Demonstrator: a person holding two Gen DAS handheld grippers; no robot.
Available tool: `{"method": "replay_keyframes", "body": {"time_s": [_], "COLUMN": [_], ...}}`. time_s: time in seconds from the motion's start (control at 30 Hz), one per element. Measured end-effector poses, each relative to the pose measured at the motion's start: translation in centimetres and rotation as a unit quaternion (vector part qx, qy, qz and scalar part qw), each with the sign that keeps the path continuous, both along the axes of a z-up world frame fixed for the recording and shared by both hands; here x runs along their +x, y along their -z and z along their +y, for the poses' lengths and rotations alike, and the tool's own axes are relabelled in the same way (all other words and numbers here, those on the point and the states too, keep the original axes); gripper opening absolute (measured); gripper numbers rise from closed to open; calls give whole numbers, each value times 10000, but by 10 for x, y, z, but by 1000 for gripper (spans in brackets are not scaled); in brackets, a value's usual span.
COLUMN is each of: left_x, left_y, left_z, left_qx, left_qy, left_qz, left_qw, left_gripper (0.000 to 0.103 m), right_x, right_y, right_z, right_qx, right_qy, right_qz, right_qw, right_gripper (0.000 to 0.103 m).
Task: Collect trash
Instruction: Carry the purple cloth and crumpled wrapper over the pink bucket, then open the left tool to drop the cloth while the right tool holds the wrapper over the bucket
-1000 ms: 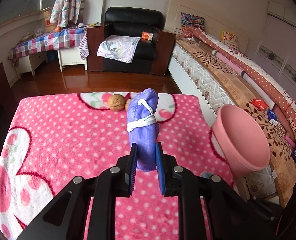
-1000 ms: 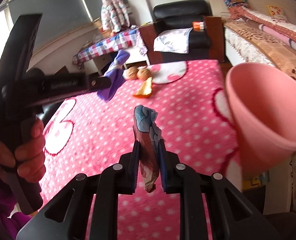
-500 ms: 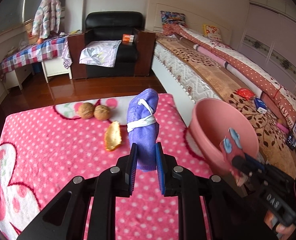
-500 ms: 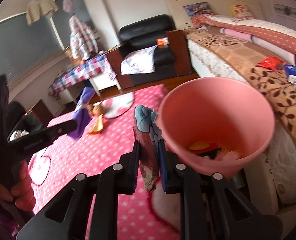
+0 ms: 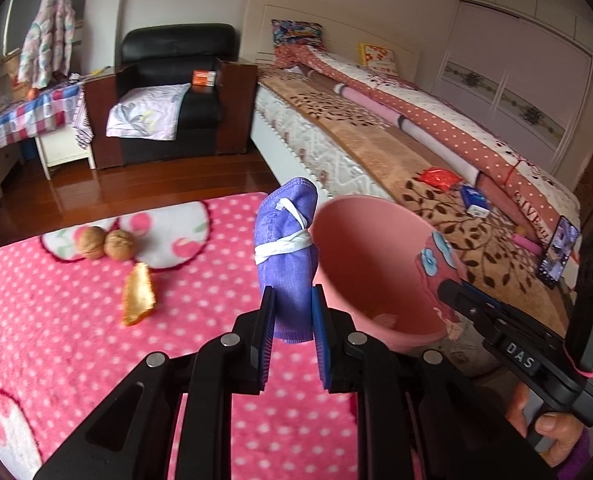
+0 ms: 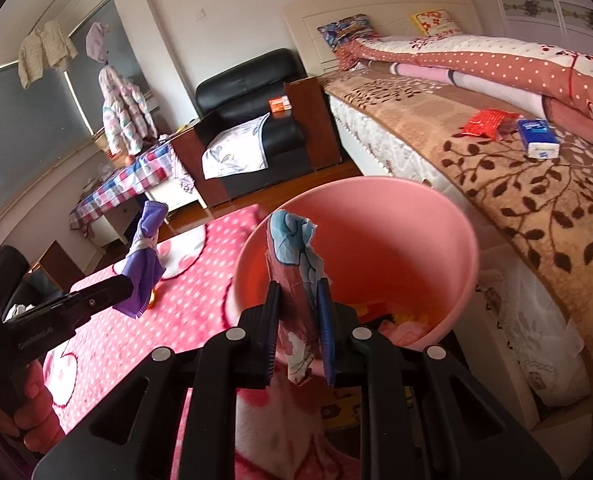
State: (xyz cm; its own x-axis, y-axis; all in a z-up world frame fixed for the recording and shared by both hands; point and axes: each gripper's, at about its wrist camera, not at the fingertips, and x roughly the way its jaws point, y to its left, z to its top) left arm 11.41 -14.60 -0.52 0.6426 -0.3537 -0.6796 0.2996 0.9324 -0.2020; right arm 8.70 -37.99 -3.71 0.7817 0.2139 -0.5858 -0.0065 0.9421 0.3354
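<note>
Because both grippers arrive at the pink bin [image 5: 380, 264] loaded, the risks all gather around its rim. Well to the left of the bin, two walnuts [image 5: 104, 243] and an orange peel scrap [image 5: 138, 295] lie on the pink dotted blanket [image 5: 56, 320]; these look uncollected, and a sweeping forearm could knock the walnuts rolling off the far edge.

Just left of the bin, the left gripper [image 5: 292, 312] is clenched on a purple cloth bundle [image 5: 286, 248] tied with a white band. The bundle stands upright beside the near-left rim, not over the opening. Released here, it would probably drop onto the blanket or glance off the rim. It is bulky and soft, so it may also catch on the lip and tip the light bin, which seems to sit at the blanket's edge.

Over the bin's mouth, the right gripper [image 6: 298, 320] is pinched on a crumpled printed wrapper [image 6: 296, 280], with earlier rubbish visible at the bottom. Thin paper like this may cling to a pad when the jaws part, or flutter out sideways.

With both tools converging on one opening, a collision between them is the likeliest fault.
</note>
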Motion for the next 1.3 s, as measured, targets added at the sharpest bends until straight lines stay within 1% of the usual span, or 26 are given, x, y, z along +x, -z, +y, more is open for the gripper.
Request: {"method": "replay_keyframes", "body": {"time_s": [0.2, 0.43, 0.67, 0.97, 1.3], "left_x": [8, 15, 21, 26, 28], "left_y": [4, 5, 15, 23, 28], "left_z": [-25, -58, -86, -103, -111], "left_qx": [-80, -65, 8, 74, 80], "left_qy": [272, 620, 846, 979, 1040], "left_qz": [93, 82, 173, 257, 353], "left_qw": [9996, 9980, 9963, 9948, 9939], "left_gripper": [17, 17, 17, 18, 18], "right_x": [8, 14, 18, 23, 26], "right_y": [7, 15, 24, 31, 31], "right_z": [-15, -29, -42, -49, -52], "right_qx": [70, 156, 230, 215, 209], "right_qy": [181, 336, 486, 553, 584], "right_qz": [50, 116, 197, 227, 229], "right_qw": [9998, 9992, 9984, 9980, 9978], "right_gripper": [19, 19, 19, 19, 19]}}
